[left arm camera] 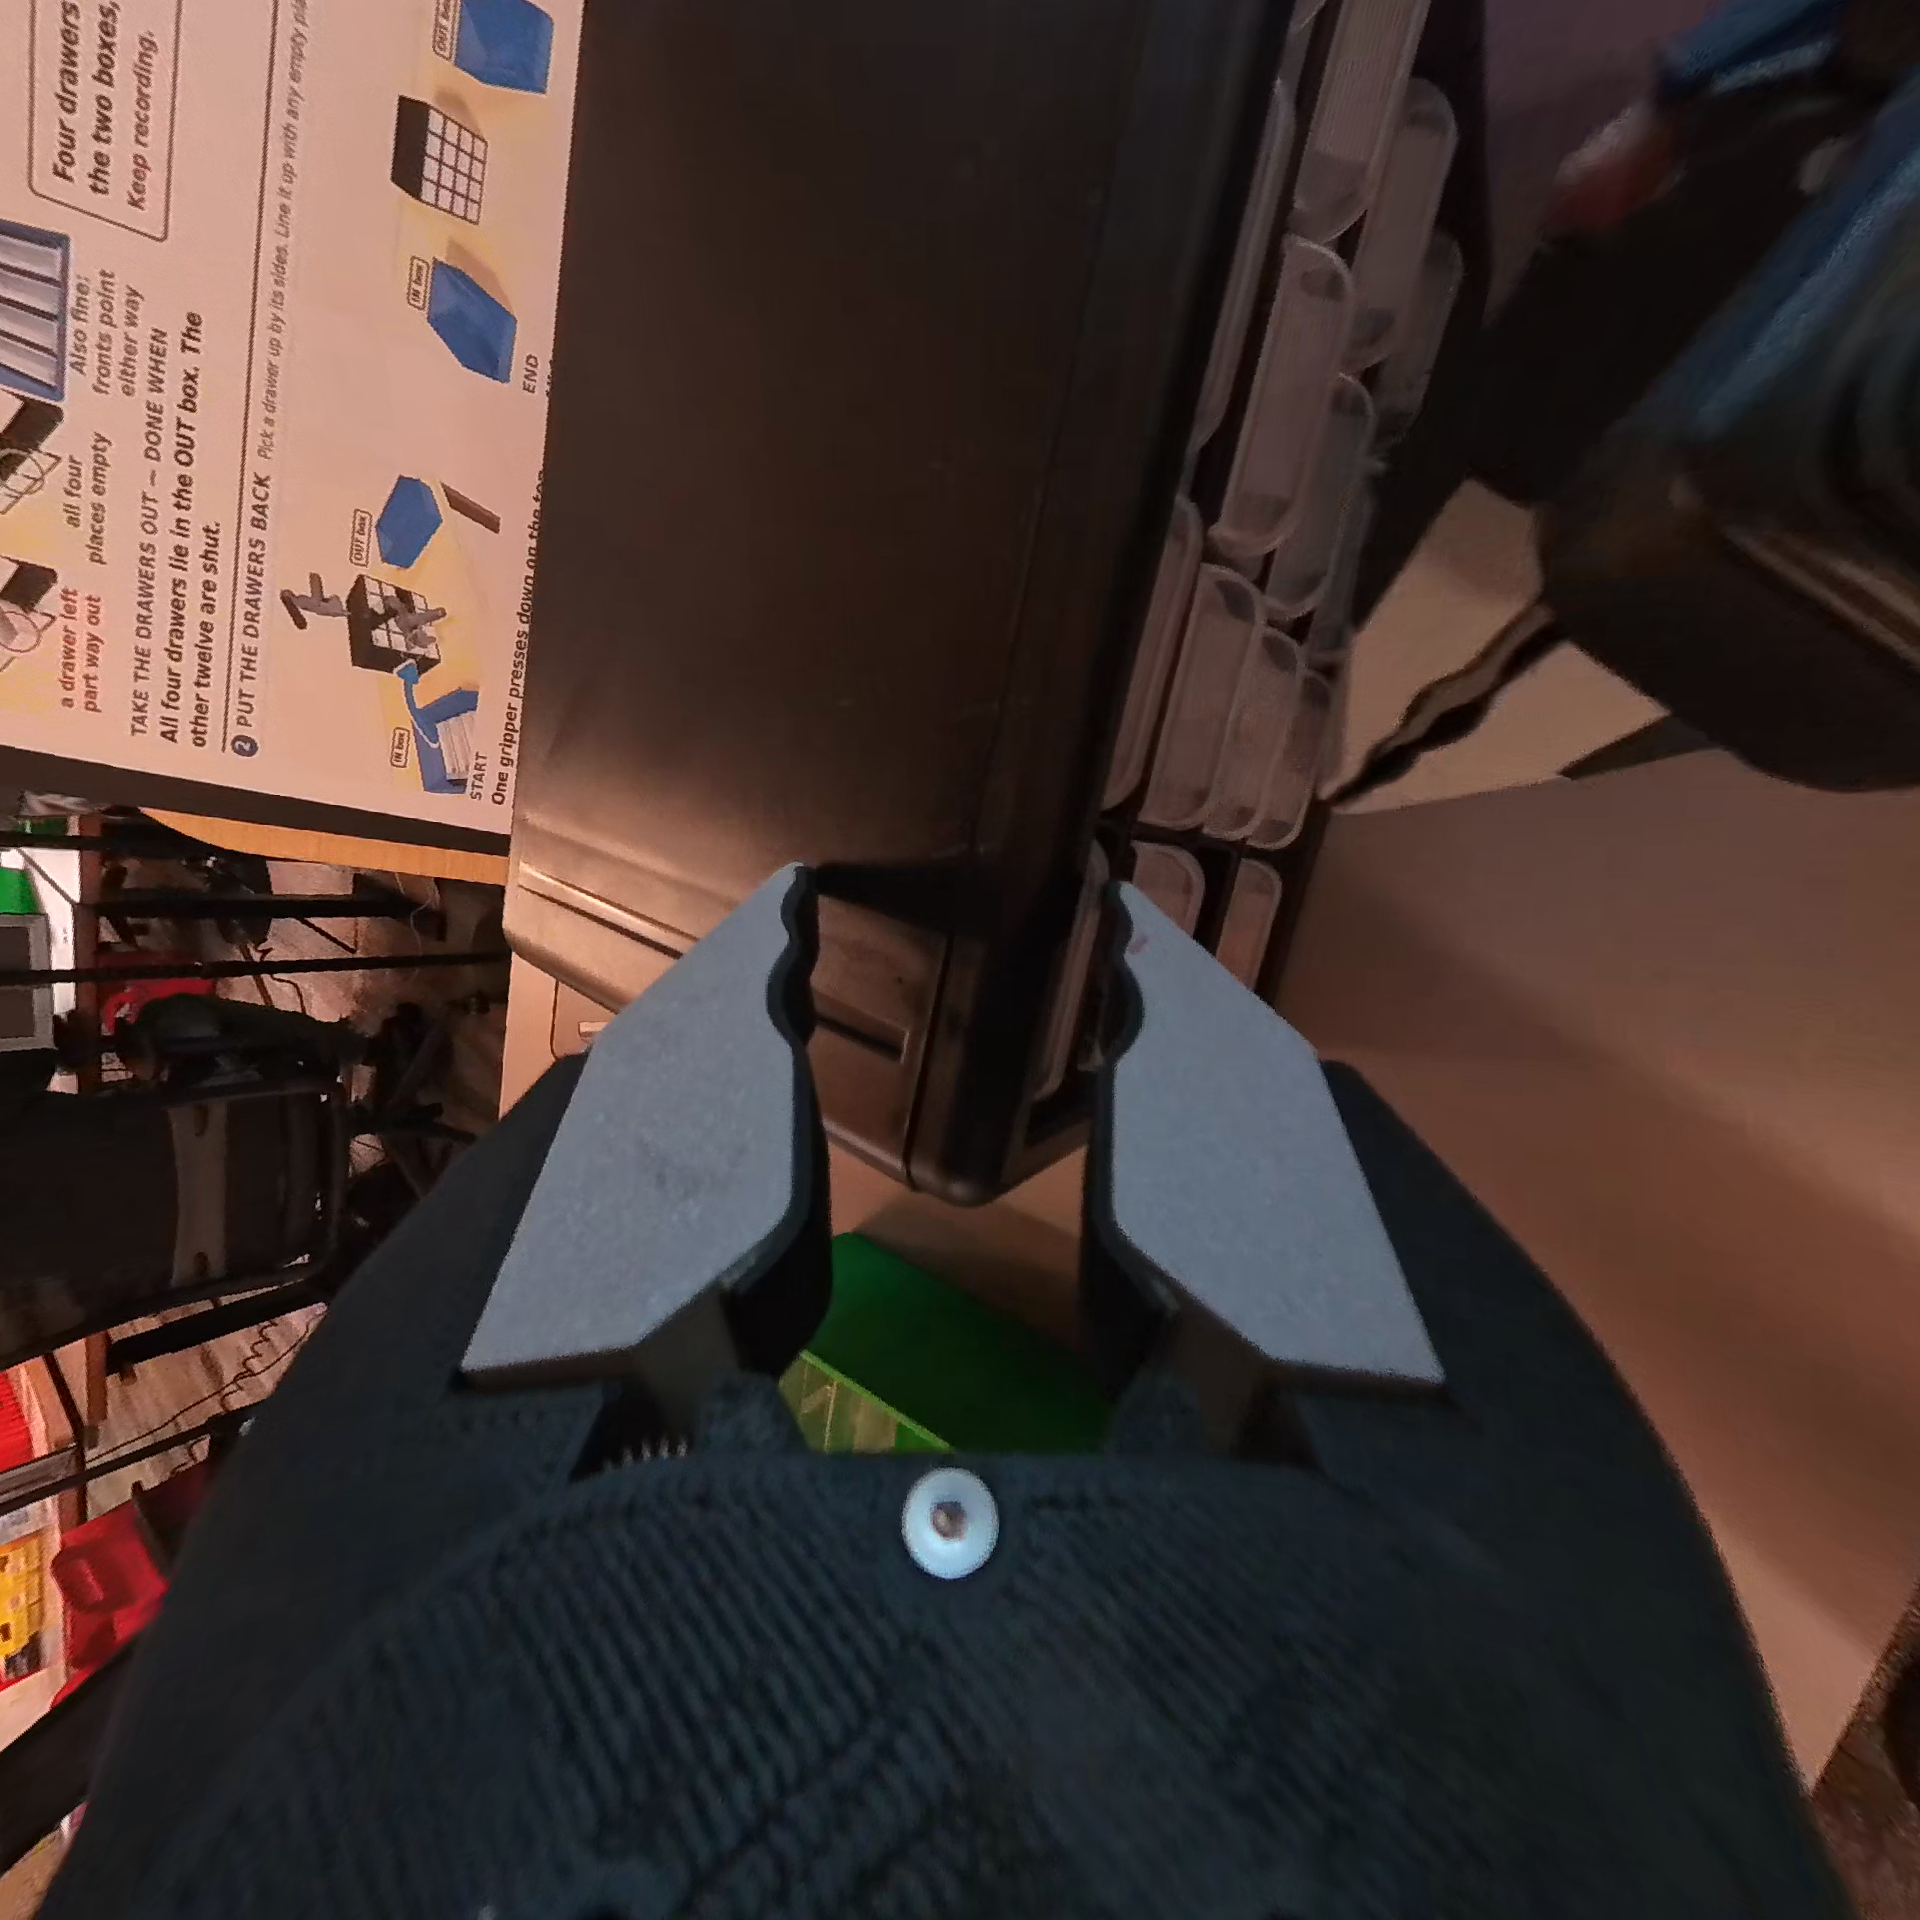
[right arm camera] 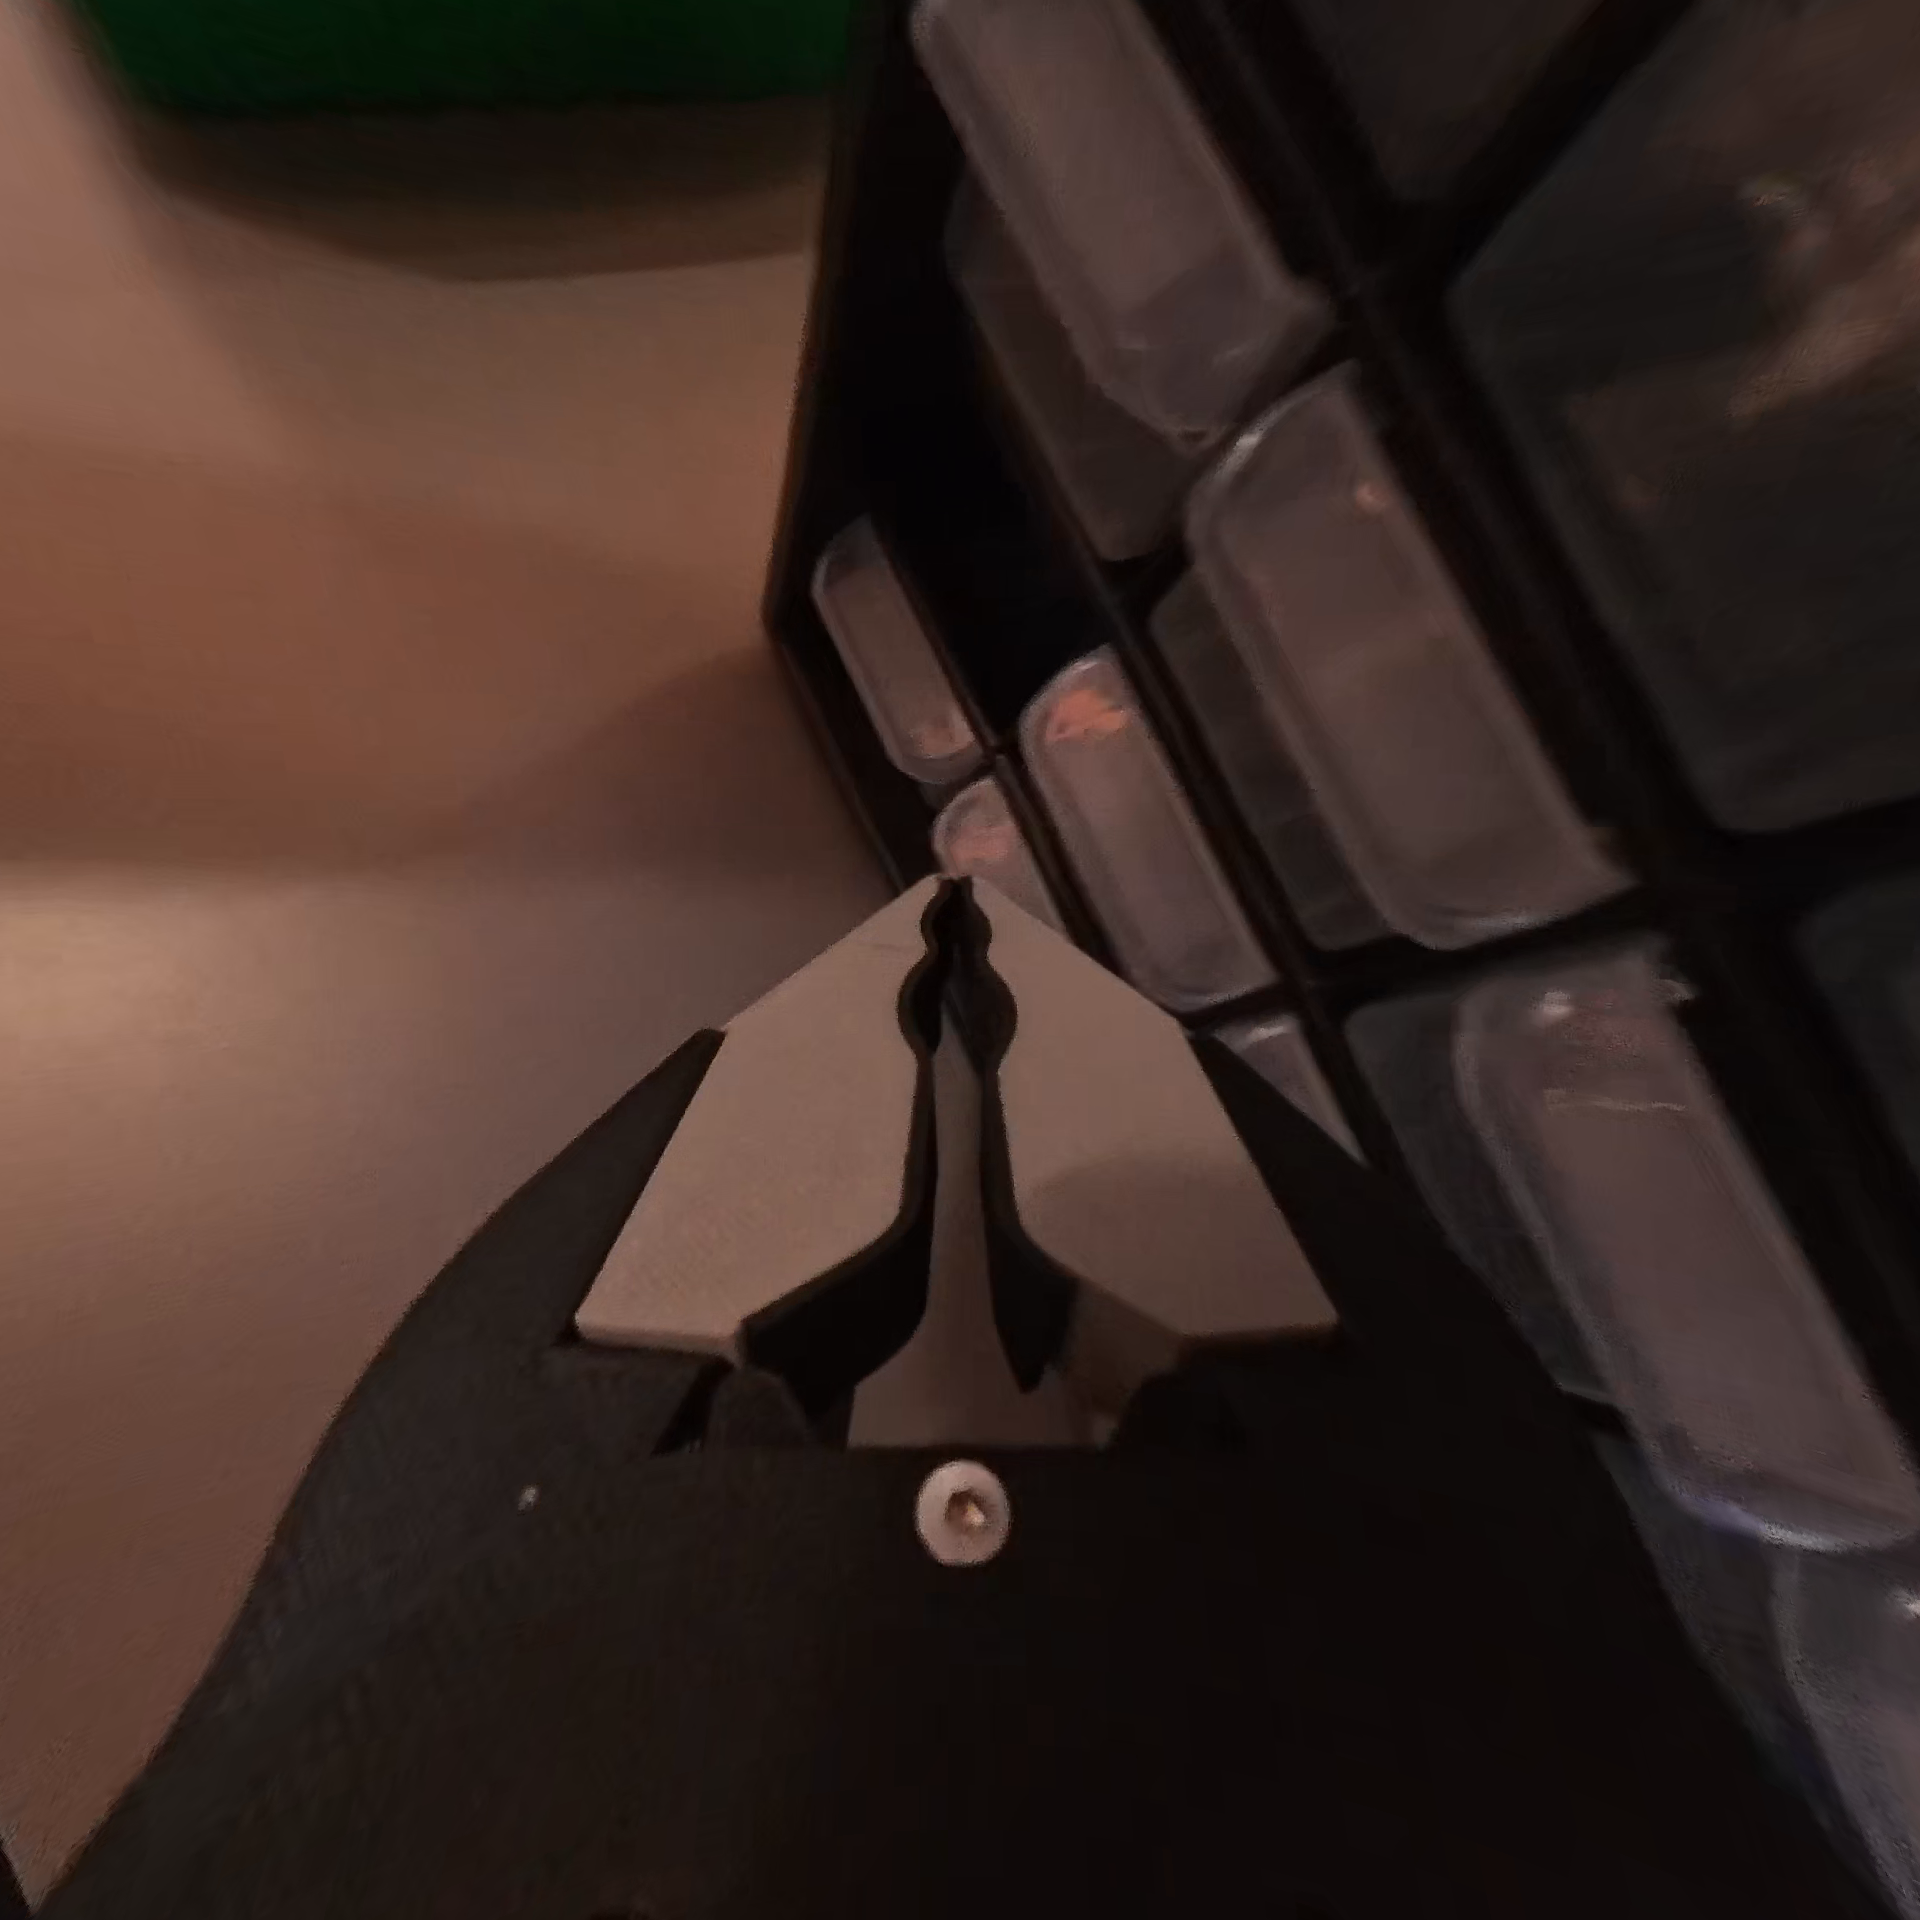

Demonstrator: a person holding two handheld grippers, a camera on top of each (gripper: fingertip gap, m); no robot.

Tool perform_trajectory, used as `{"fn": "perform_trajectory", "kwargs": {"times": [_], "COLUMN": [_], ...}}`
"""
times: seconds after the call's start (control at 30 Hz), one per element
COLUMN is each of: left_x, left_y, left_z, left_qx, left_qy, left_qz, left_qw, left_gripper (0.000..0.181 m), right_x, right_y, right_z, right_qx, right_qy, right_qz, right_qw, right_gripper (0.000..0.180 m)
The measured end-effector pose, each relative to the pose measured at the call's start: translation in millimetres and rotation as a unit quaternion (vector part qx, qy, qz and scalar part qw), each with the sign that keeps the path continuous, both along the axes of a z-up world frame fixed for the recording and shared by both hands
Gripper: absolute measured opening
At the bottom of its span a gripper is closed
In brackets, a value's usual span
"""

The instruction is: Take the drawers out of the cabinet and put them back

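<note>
The black cabinet [left arm camera: 831,468] fills the middle of the left wrist view, with its rows of clear drawers [left arm camera: 1278,468] along its right side. My left gripper [left arm camera: 956,935] is open, and its two fingers straddle the cabinet's near corner edge. In the right wrist view the cabinet front [right arm camera: 831,436] shows several clear drawer fronts [right arm camera: 1382,675]. My right gripper [right arm camera: 951,883] is shut, with its tips right at the edge of a small drawer front [right arm camera: 977,831] in the end column. I cannot tell whether the tips pinch it. The right gripper also shows in the left wrist view [left arm camera: 1766,416], blurred at the upper right.
A green box [left arm camera: 935,1351] sits on the tan table [left arm camera: 1558,1143] behind my left fingers and shows blurred in the right wrist view [right arm camera: 468,52]. An instruction poster [left arm camera: 260,364] lies beside the cabinet. A dark chair [left arm camera: 187,1195] and shelves stand beyond the table edge.
</note>
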State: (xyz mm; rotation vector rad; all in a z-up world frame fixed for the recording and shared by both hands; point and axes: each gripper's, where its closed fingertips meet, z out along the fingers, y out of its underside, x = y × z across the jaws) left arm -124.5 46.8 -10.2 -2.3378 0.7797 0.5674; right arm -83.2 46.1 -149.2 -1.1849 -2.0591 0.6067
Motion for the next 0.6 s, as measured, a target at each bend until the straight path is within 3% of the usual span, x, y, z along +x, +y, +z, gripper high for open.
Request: {"fn": "perform_trajectory", "kwargs": {"times": [0.23, 0.43, 0.6], "left_x": [0.0, 0.0, 0.0], "left_y": [0.4, 0.4, 0.9], "left_z": [0.2, 0.0, -0.4], "left_qx": [0.0, 0.0, 0.011], "left_qy": [0.001, 0.003, 0.003], "left_qz": [0.0, 0.007, 0.017], "left_qw": [1.0, 1.0, 1.0], "left_gripper": [0.053, 0.053, 0.053], "right_x": [44.2, 57.7, 56.5], "right_y": [-31.0, -2.7, 10.8], "right_z": [-26.8, -40.4, -31.2], "right_qx": [-0.03, -0.057, -0.081], "right_qy": [0.007, 0.039, 0.067], "right_qz": [0.058, 0.021, -0.008], "right_qw": [0.998, 0.997, 0.994], "right_gripper": [0.0, 0.006, 0.026]}}
